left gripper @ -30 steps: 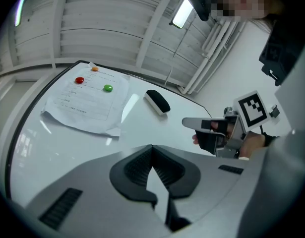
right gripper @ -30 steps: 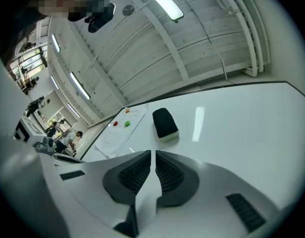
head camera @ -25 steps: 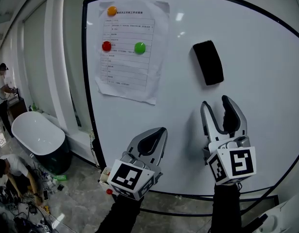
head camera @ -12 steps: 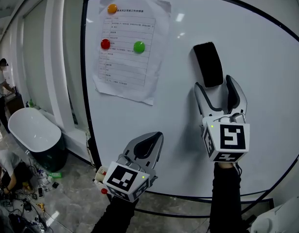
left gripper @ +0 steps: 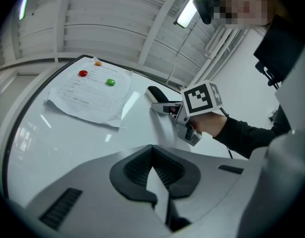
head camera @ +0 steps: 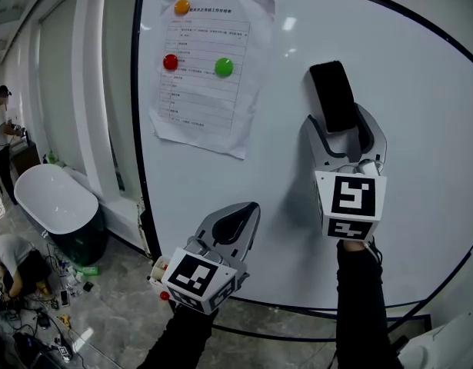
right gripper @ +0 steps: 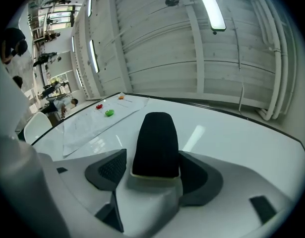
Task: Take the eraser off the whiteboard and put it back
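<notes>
The black eraser [head camera: 333,95] is seen stuck flat on the whiteboard [head camera: 428,83], standing almost upright in the right half of the board. Its lower end is framed by the right gripper [head camera: 341,126] — one jaw is placed on each side of it. The jaws have just been opening and are spread wide. In the right gripper view a small gap is seen between the left pad and the eraser, so the eraser is not pinched. On the other side the pad is very close, and it cannot be told if the eraser is touched there.

The left gripper [head camera: 249,211] is held lower and to the left, just in front of the board. Its jaws are pressed together, and nothing is held in them.

Further left on the board a sheet of paper [head camera: 209,91] is held up by three round magnets — an orange magnet [head camera: 182,7] at the top, with a red magnet [head camera: 171,61] and a green magnet [head camera: 224,67] below it. The board is edged by a black frame [head camera: 134,129]. Past it, down on the floor, a white bathtub [head camera: 55,202] can be seen.
</notes>
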`<state>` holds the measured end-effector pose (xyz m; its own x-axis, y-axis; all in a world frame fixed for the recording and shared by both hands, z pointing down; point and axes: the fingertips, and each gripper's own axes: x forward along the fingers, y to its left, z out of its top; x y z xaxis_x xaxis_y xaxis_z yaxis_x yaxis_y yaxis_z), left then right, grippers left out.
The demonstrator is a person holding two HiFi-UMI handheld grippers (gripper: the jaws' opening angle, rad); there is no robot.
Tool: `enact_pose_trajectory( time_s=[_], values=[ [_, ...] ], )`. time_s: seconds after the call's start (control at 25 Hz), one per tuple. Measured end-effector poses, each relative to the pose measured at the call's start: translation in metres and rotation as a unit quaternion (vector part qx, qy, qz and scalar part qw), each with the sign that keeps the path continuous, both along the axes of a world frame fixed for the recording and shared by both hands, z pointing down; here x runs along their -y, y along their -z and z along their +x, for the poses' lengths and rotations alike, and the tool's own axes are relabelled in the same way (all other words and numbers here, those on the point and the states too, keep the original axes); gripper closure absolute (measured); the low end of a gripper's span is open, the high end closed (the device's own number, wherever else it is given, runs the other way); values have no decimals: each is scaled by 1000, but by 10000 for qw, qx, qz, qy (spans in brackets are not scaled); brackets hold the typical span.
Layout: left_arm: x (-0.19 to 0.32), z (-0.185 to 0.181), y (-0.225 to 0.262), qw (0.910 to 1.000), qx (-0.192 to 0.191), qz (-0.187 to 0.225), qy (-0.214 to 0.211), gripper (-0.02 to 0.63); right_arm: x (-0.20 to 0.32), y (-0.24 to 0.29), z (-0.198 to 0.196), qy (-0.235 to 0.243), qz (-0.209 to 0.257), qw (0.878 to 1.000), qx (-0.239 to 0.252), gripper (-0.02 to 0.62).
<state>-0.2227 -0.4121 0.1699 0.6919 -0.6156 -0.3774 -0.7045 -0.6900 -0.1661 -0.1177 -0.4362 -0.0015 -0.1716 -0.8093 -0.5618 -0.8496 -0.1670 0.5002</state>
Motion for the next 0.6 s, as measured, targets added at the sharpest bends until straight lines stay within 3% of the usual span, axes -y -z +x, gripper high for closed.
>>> enact_pose_trajectory(
  time_s=[0.08, 0.16, 0.6],
  values=[
    [-1, 0, 0, 10000, 13, 6, 28, 598, 0, 1, 2, -16, 2, 9999, 99, 264],
    [-2, 0, 1, 10000, 15, 4, 49, 598, -1, 2, 5, -24, -10, 9998, 183, 316],
    [-4, -6, 0, 9998, -19, -35, 173, 598, -7, 2, 9, 241, 1, 9988, 428, 321]
  ],
)
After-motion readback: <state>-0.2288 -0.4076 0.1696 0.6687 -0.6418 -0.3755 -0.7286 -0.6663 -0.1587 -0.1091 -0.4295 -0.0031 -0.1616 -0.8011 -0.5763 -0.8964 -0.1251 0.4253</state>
